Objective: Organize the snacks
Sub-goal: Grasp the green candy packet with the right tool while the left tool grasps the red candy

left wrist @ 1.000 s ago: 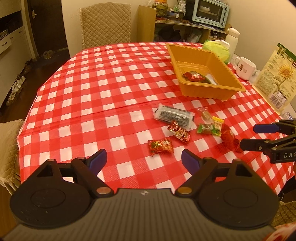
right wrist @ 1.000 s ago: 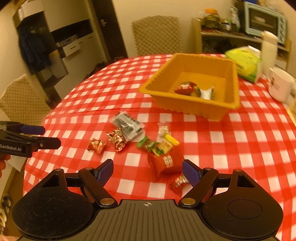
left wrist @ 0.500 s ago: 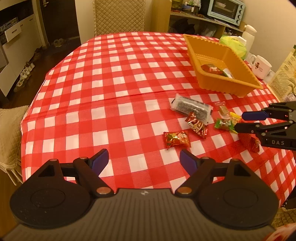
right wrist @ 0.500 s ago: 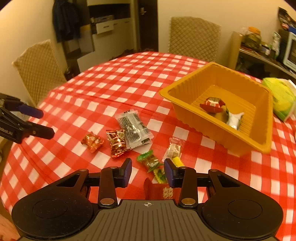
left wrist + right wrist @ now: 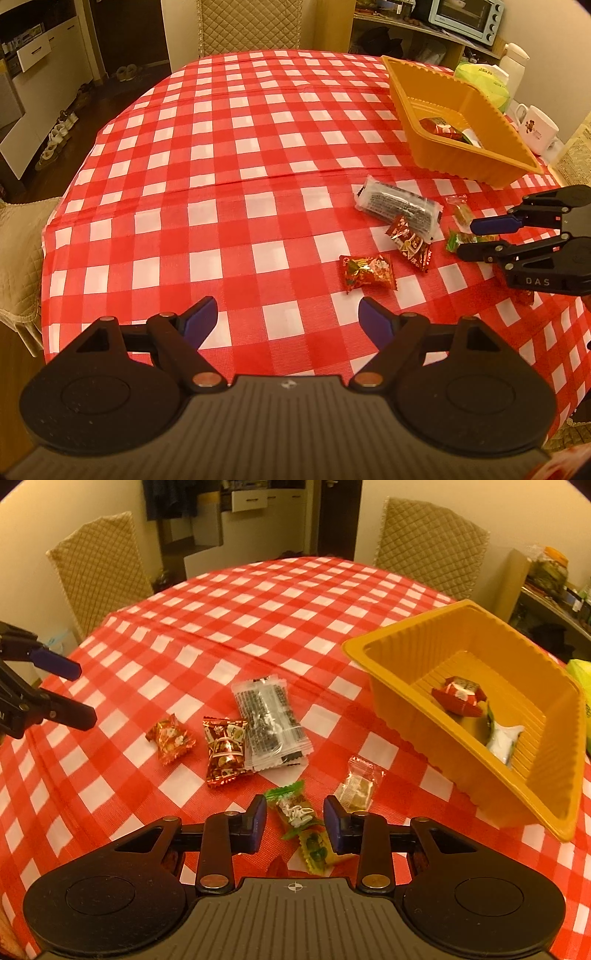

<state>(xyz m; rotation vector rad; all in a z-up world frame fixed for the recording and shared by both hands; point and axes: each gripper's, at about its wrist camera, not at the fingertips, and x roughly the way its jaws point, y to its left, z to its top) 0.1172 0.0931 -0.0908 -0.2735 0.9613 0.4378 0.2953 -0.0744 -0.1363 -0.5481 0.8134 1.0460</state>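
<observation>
A red-and-white checked worktop (image 5: 229, 605) carries a scatter of wrapped snacks beside an orange plastic tray (image 5: 476, 760), which stands at the right with its near corner toward the right wrist camera. Inside the tray lie a red wrapped snack (image 5: 460, 698) and a white-and-green packet (image 5: 504, 740).

The right hand-held gripper (image 5: 294, 821) sits low over the near edge of the spread, its blue-padded fingers (image 5: 255, 821) drawn to a narrow gap on either side of a green-wrapped candy (image 5: 293, 808); whether the pads touch the wrapper cannot be told. A yellow-and-green candy (image 5: 316, 851) lies just nearer, partly under the right finger, and a clear-wrapped beige sweet (image 5: 356, 788) lies just to the right.

Farther out, a clear packet of dark biscuits (image 5: 269, 722) rests touching a brown-red foil snack (image 5: 224, 751), with a smaller red-orange candy (image 5: 170, 738) a little to the left.

The left hand-held gripper (image 5: 286, 319) hovers above the near-left part of the cloth, fingers spread wide and holding nothing, the red-orange candy lying beyond its right finger. A white mug (image 5: 537, 127) and a toaster oven (image 5: 467, 14) stand in the far right background, with quilted chairs (image 5: 430, 541) at the far side
</observation>
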